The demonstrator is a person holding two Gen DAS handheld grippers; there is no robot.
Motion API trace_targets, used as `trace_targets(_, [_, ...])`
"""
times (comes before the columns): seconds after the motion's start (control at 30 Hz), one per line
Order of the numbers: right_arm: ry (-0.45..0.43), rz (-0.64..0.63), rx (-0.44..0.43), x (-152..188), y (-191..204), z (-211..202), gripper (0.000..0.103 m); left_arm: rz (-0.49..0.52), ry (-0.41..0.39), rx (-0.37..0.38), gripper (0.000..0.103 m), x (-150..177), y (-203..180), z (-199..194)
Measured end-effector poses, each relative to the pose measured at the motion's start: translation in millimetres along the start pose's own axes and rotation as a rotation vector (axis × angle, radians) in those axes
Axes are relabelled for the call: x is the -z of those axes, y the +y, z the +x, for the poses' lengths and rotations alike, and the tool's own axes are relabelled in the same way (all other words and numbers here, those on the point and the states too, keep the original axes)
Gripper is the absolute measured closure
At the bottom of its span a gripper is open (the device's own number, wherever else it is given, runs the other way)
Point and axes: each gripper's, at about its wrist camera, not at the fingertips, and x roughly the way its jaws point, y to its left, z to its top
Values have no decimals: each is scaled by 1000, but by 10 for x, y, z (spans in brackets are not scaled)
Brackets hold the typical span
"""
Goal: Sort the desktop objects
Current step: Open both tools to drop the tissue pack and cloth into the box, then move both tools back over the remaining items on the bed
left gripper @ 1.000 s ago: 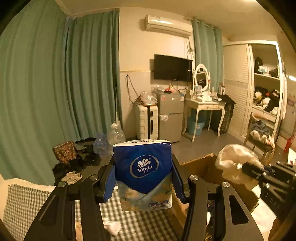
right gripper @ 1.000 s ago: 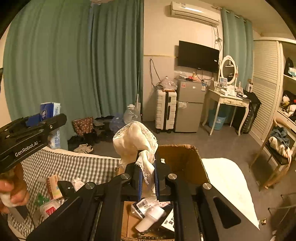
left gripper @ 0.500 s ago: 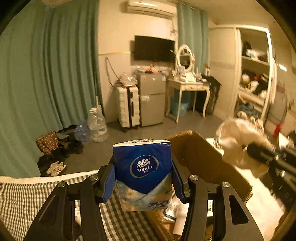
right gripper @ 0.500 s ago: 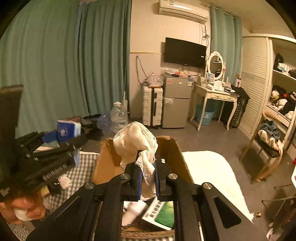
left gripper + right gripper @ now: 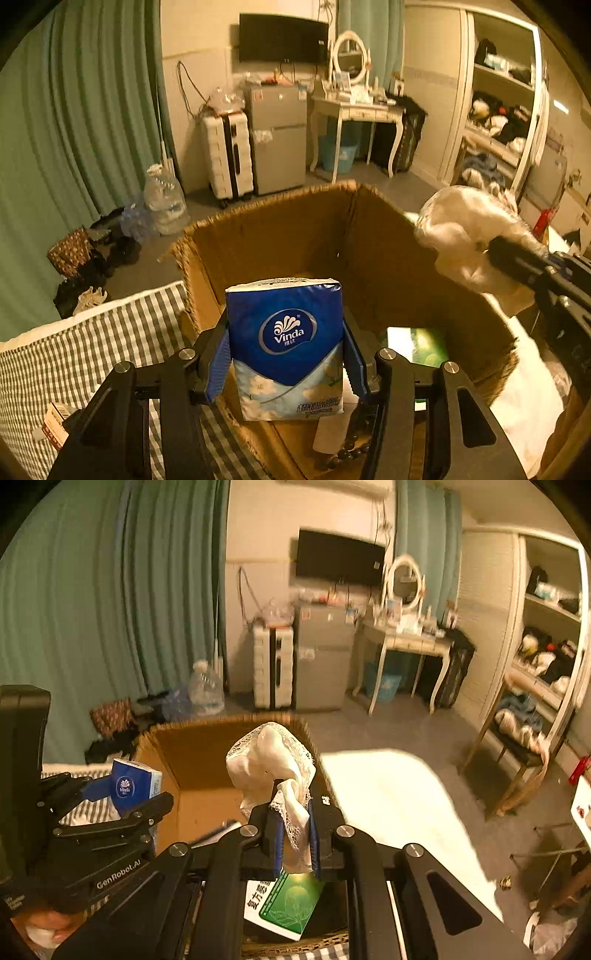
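Note:
My left gripper (image 5: 284, 354) is shut on a blue Vinda tissue pack (image 5: 284, 343), held upright over the near left edge of an open cardboard box (image 5: 295, 229). The pack also shows in the right wrist view (image 5: 135, 784). My right gripper (image 5: 295, 827) is shut on a white lace cloth (image 5: 273, 764), held above the same box (image 5: 199, 746); the cloth shows at the right in the left wrist view (image 5: 465, 229). A green and white packet (image 5: 288, 904) lies inside the box.
The box stands against a checked tablecloth (image 5: 74, 354) with a small carton (image 5: 55, 421) on it. A white rug (image 5: 391, 797) lies right of the box. Behind are a suitcase (image 5: 225, 155), a fridge (image 5: 277, 144) and a dressing table (image 5: 354, 107).
Both grippers have moved over the box and tilted downward, so the box interior now fills the view. The tissue pack and the cloth stay gripped.

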Motion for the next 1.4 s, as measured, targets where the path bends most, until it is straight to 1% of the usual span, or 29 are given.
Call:
trace_targets(0.07, [59, -11, -23, 8, 37, 139, 93, 8, 8, -7, 49, 21, -1, 77])
trace_targets(0.13, [101, -34, -17, 34, 72, 247, 93, 24, 3, -32, 49, 44, -36, 138])
trace_targets(0.2, [134, -63, -12, 75, 105, 326, 88, 19, 24, -20, 48, 73, -25, 213])
trace_targets(0.23, [148, -69, -9, 99, 107, 358, 84, 12, 40, -4, 45, 82, -7, 249])
trace_targets(0.3, [183, -69, -11, 142, 89, 436, 79, 8, 68, 18, 37, 102, 15, 298])
trace_targets(0.33, [200, -71, -14, 148, 83, 465, 74, 12, 73, 26, 33, 108, 16, 309])
trace_targets(0.37, [213, -73, -15, 160, 84, 488, 72, 17, 68, 30, 33, 109, 21, 295])
trace_targets(0.4, [203, -68, -9, 155, 94, 474, 72, 19, 51, 24, 33, 114, 27, 250])
trace_targets(0.43, [182, -67, -4, 150, 97, 439, 72, 18, 37, 20, 25, 105, 45, 210])
trace_targets(0.47, [161, -73, 4, 126, 122, 409, 69, 15, 21, 22, 15, 91, 58, 170])
trace_targets(0.5, [143, -84, 7, 97, 141, 366, 68, 8, -3, 26, 12, 75, 81, 107])
trace_targets(0.57, [116, -86, 5, 47, 163, 295, 64, -5, -47, 28, 11, 29, 132, -33])
trace_targets(0.63, [91, -67, 2, -8, 164, 213, 63, -9, -69, 23, 11, -15, 157, -120])
trace_targets(0.7, [62, -27, -13, -70, 150, 128, 57, -17, -86, 14, 11, -36, 199, -215])
trace_targets(0.77, [49, 21, -36, -110, 139, 73, 47, -7, -115, 8, 11, -39, 252, -346])
trace_targets(0.8, [41, 57, -57, -123, 127, 16, 46, -2, -138, -1, 9, -40, 259, -419])
trace_targets(0.83, [35, 71, -68, -154, 136, -22, 45, 1, -166, -12, 4, -24, 295, -522])
trace_targets(0.87, [28, 79, -77, -171, 153, -57, 44, 1, -178, -17, 0, -20, 321, -569])
trace_targets(0.9, [9, 87, -88, -201, 207, -118, 43, -3, -192, -21, 0, -10, 353, -642])
trace_targets(1.0, [-55, 100, -94, -271, 319, -271, 30, -2, -229, -11, 0, 9, 477, -886])
trace_targets(1.03, [-73, 105, -95, -291, 353, -306, 20, -1, -244, -16, 0, 26, 522, -966])
trace_targets(1.07, [-91, 110, -94, -310, 384, -344, 13, -3, -258, -23, 0, 48, 553, -1022])
trace_targets(1.13, [-127, 120, -90, -340, 468, -423, 11, -17, -297, -50, 0, 130, 710, -1193])
trace_targets(1.2, [-142, 121, -109, -364, 546, -462, 8, -44, -318, -73, 0, 181, 825, -1326])
trace_targets(1.23, [-150, 119, -116, -370, 596, -485, 6, -56, -323, -78, 0, 198, 887, -1372])
trace_targets(1.3, [-165, 119, -104, -338, 664, -538, 1, -72, -321, -100, 0, 234, 1014, -1460])
trace_targets(1.33, [-171, 130, -99, -300, 707, -572, 0, -83, -318, -120, 0, 251, 1096, -1515])
trace_targets(1.4, [-165, 145, -117, -253, 757, -626, 0, -89, -327, -159, 0, 289, 1193, -1599])
